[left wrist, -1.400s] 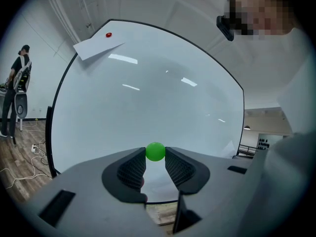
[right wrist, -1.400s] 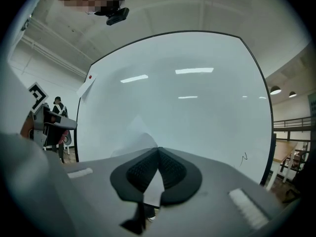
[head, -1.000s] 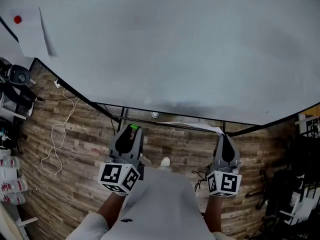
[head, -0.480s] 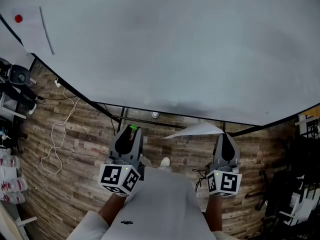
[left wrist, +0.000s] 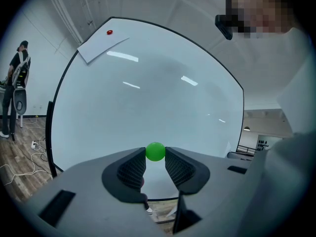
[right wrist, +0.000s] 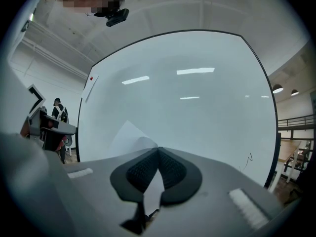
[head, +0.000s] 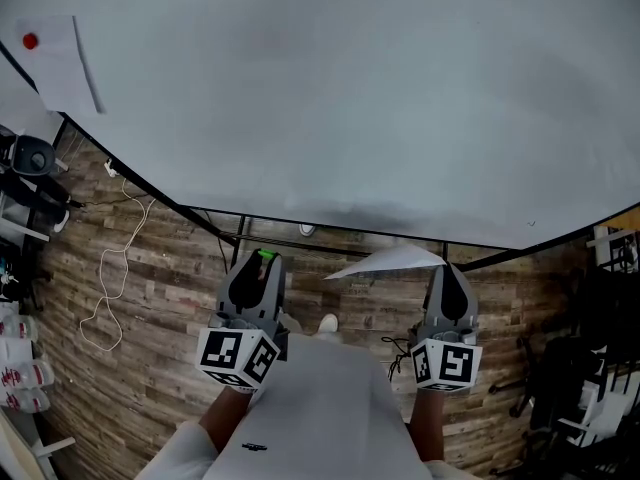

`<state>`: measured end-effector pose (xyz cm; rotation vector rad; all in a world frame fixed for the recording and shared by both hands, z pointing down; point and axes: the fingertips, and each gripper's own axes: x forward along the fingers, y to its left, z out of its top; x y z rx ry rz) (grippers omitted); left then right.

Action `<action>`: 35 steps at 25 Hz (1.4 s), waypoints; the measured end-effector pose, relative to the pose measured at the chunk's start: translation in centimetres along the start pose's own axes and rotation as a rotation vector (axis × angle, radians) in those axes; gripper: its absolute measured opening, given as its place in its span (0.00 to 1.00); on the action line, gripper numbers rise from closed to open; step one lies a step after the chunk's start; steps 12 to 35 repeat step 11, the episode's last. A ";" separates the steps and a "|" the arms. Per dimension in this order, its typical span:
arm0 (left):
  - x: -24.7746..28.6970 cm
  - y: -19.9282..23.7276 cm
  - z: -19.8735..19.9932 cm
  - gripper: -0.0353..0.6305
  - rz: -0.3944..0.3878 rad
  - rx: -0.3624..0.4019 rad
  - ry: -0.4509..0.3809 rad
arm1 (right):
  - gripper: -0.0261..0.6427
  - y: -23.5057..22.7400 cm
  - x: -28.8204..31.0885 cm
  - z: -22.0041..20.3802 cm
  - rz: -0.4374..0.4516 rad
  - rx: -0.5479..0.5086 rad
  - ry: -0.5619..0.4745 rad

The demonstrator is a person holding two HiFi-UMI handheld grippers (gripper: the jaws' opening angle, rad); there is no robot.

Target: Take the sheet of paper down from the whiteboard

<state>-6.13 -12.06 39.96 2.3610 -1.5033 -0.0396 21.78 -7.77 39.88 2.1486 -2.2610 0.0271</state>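
In the head view the whiteboard [head: 380, 98] fills the top. My right gripper [head: 447, 269] is shut on a corner of a loose white sheet of paper [head: 390, 261], which sticks out to the left below the board's lower edge. In the right gripper view the sheet [right wrist: 129, 136] runs between the closed pads [right wrist: 145, 169]. My left gripper [head: 264, 259] is shut on a small green ball-shaped magnet [left wrist: 155, 151]. A second sheet [head: 62, 63] stays on the board's upper left corner under a red magnet [head: 30, 41].
The floor is wood plank [head: 160, 318], with a white cable [head: 108, 290] lying at the left. Dark equipment [head: 28, 168] stands at the left and black stands [head: 590, 368] at the right. A person [left wrist: 12, 83] stands far left of the board.
The sheet in my right gripper has tipped from nearly edge-on to showing more of its face. Both grippers have stayed where they were.
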 end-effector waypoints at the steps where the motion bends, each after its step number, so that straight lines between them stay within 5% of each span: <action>1: 0.1 0.0 0.0 0.24 0.001 0.000 0.001 | 0.06 0.0 0.0 0.0 -0.001 0.003 0.001; 35: -0.2 0.6 -0.3 0.24 0.009 -0.017 0.001 | 0.06 0.6 0.4 -0.1 0.005 0.004 0.008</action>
